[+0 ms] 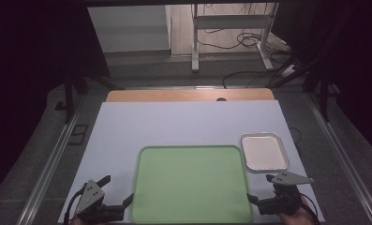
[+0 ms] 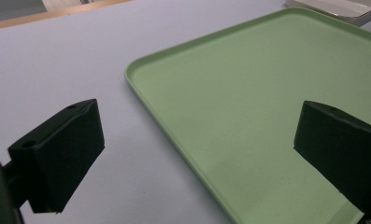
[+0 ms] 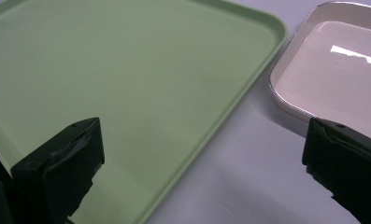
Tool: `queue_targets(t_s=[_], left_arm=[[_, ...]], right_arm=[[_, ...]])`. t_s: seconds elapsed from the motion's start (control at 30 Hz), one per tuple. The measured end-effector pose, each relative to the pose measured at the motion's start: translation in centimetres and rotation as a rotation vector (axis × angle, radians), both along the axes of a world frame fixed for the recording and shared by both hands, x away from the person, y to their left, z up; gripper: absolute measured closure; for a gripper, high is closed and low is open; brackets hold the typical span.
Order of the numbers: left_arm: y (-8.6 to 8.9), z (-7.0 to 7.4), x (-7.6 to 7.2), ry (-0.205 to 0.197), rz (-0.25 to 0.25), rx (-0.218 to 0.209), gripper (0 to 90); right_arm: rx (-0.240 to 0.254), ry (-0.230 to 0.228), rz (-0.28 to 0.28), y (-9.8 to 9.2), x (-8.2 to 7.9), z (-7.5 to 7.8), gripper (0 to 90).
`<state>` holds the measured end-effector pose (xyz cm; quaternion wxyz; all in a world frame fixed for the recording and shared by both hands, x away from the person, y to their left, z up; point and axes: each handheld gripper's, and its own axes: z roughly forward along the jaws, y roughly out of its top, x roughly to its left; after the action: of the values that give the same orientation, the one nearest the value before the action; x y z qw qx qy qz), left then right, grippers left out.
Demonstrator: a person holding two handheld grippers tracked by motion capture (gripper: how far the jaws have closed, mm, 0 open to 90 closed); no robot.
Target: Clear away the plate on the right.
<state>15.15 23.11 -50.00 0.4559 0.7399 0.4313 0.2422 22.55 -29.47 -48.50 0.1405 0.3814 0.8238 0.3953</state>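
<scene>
A large green tray (image 1: 191, 183) lies bare on the white table sheet, near the front edge. Its left rim (image 2: 146, 100) runs between the left gripper's jaws, and its right rim (image 3: 230, 112) between the right gripper's jaws. A small silver tray (image 1: 264, 152) with a pale inside sits just right of the green one, also in the right gripper view (image 3: 332, 70). My left gripper (image 1: 117, 190) hovers at the green tray's front left corner, open and holding nothing. My right gripper (image 1: 260, 188) stays at the front right corner, open and holding nothing.
The white sheet (image 1: 183, 124) covers a wooden table whose far edge (image 1: 188, 95) shows beyond it. Dark curtains stand at both sides. A metal frame and cables (image 1: 240, 42) are on the floor behind the table.
</scene>
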Motion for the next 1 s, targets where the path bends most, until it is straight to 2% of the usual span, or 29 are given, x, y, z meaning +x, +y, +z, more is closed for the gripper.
queue_targets(t_s=[0.33,0.83,1.0], left_arm=[[-0.1,0.0,0.0,0.002,-0.007,0.011,2.4],[-0.1,0.0,0.0,0.007,-0.010,0.006,2.5],[0.0,0.0,0.1,0.009,-0.010,0.003,2.5]], right_arm=[[0.003,0.011,-0.004,0.0,0.2,0.0,0.0],[0.019,-0.035,-0.041,-0.5,0.9,0.3,0.0],[0.021,-0.031,-0.046,-0.6,1.2,0.2,0.0]])
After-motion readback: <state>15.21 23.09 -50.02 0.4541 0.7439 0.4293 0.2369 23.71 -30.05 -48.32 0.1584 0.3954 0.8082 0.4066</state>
